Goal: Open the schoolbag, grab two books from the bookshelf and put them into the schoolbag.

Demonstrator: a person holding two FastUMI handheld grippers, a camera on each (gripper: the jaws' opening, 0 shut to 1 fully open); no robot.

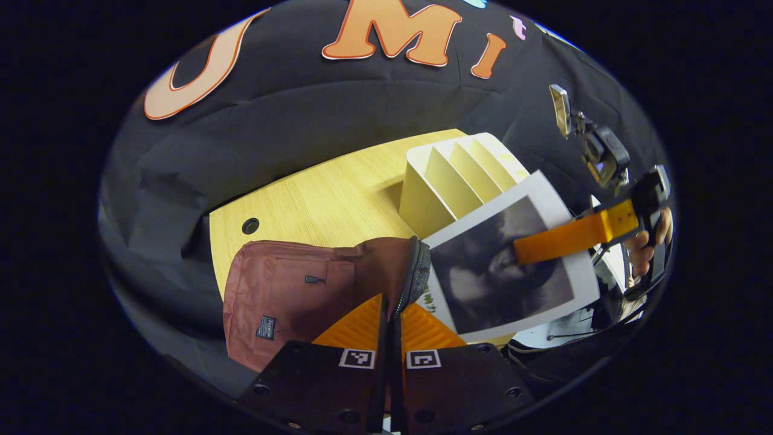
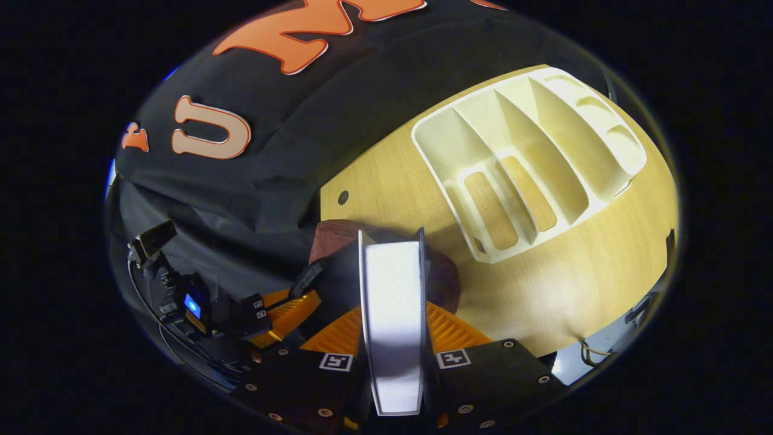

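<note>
My left gripper [image 1: 389, 314] is closed on the zipper edge of the schoolbag [image 1: 290, 293], which lies on the wooden bench [image 1: 326, 199]. My right gripper [image 2: 392, 338] grips a book [image 2: 392, 314] between both fingers, with its white page edge facing the camera. In the left gripper view this book [image 1: 501, 266] hangs tilted just beside the opening of the bag. The cream bookshelf [image 2: 531, 157] stands behind on the bench, its slots bare.

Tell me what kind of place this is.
Probably a staged recording booth, not a home: black cloth wall behind a small wooden table holding just a schoolbag and a cream bookshelf, with handheld grippers moving a book.
</note>
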